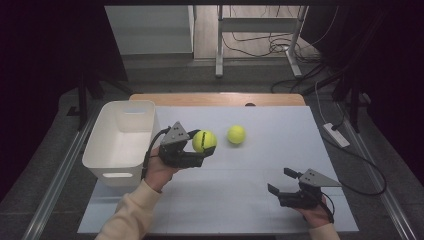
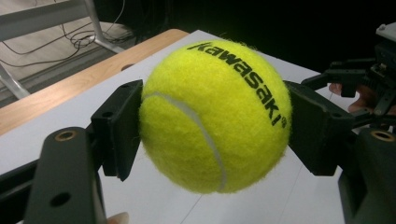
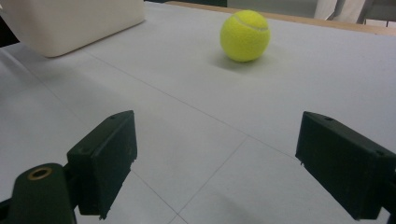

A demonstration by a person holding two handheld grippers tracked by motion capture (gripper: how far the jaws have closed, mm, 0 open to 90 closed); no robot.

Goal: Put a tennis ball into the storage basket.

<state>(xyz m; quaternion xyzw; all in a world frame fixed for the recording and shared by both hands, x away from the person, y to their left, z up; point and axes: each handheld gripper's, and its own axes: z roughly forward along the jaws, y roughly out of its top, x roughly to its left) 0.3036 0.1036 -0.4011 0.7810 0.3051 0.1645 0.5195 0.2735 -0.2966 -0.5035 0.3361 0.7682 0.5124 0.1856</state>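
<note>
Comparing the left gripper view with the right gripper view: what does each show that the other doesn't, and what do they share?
Left gripper view: the held tennis ball, marked "Kawasaki", clamped between the left gripper jaws, with the wooden table edge behind.
Right gripper view: the loose tennis ball on the table, the white bin, and the right gripper open and empty.
Both: the white tabletop.
</note>
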